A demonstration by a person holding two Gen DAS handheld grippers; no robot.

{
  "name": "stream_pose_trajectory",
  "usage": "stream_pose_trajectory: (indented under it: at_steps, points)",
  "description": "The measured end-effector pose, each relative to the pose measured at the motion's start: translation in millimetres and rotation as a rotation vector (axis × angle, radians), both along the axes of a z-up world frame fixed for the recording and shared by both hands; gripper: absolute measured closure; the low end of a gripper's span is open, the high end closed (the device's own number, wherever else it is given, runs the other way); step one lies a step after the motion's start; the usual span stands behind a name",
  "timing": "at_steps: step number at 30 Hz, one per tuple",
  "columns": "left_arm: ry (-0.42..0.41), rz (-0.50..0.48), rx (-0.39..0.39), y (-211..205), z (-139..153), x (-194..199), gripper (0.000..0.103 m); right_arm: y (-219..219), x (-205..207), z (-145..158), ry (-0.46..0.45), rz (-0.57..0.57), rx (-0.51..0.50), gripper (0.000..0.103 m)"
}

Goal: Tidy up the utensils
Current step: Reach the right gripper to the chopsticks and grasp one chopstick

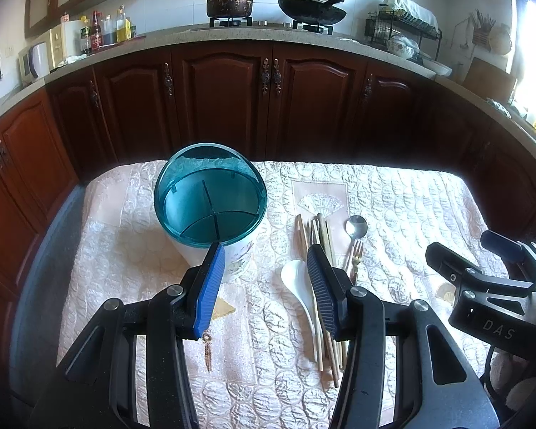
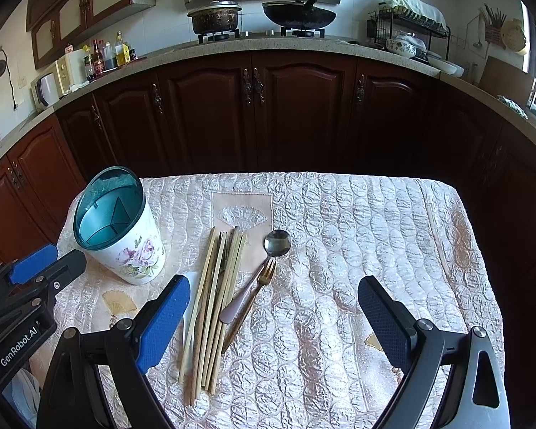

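Note:
A white floral utensil holder with a teal divided insert (image 1: 211, 203) (image 2: 119, 228) stands upright on the table's left side. To its right lie several wooden chopsticks (image 2: 214, 304) (image 1: 325, 236), a metal spoon (image 2: 277, 243) (image 1: 355, 228), a gold fork (image 2: 261, 282) (image 1: 355, 255) and a white ceramic spoon (image 1: 300, 286), partly hidden behind my right gripper's left finger in the right wrist view (image 2: 191, 286). My left gripper (image 1: 264, 261) is open and empty, hovering between holder and utensils. My right gripper (image 2: 273, 286) is open wide and empty, above the utensils' near ends.
The table wears a quilted cream cloth (image 2: 357, 221). Dark wooden cabinets (image 2: 253, 107) stand beyond its far edge, with a stove, pot and wok on the counter (image 2: 257, 18). The right gripper's body shows in the left wrist view (image 1: 482, 286).

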State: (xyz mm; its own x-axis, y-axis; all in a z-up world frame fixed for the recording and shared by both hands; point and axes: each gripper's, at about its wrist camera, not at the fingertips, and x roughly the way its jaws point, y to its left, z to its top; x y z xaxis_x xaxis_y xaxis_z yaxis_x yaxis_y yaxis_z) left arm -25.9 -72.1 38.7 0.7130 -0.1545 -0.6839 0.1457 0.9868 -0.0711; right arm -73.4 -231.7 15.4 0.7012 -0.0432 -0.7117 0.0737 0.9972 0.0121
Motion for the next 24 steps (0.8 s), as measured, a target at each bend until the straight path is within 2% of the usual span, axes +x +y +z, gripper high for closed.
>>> stream_pose_trajectory:
  at_steps: [5, 8, 11, 14, 16, 17, 19, 21, 24]
  points:
    - [0.057, 0.009, -0.045, 12, -12, 6, 0.056, -6, 1, -8, 0.011, 0.000, 0.004, 0.009]
    - [0.113, 0.017, -0.080, 18, -26, 10, 0.056, -11, 6, -22, 0.038, 0.004, 0.010, 0.009]
    - [0.166, 0.016, -0.119, 21, -40, 13, 0.056, -17, 12, -40, 0.065, 0.028, 0.058, 0.009]
    - [0.202, 0.010, -0.126, 16, -52, 15, 0.056, -19, 21, -58, 0.089, 0.061, 0.108, 0.021]
    - [0.222, 0.001, -0.137, 12, -59, 18, 0.056, -18, 28, -67, 0.104, 0.096, 0.151, 0.034]
    - [0.231, -0.005, -0.143, 10, -62, 18, 0.056, -17, 33, -71, 0.113, 0.123, 0.184, 0.046]
    - [0.243, -0.010, -0.144, 6, -67, 19, 0.056, -14, 44, -77, 0.126, 0.163, 0.242, 0.050]
    - [0.250, -0.014, -0.137, 4, -69, 20, 0.056, -9, 59, -83, 0.132, 0.203, 0.280, 0.066]
    - [0.252, -0.010, -0.122, 5, -72, 21, 0.056, 5, 88, -99, 0.176, 0.252, 0.293, 0.070]
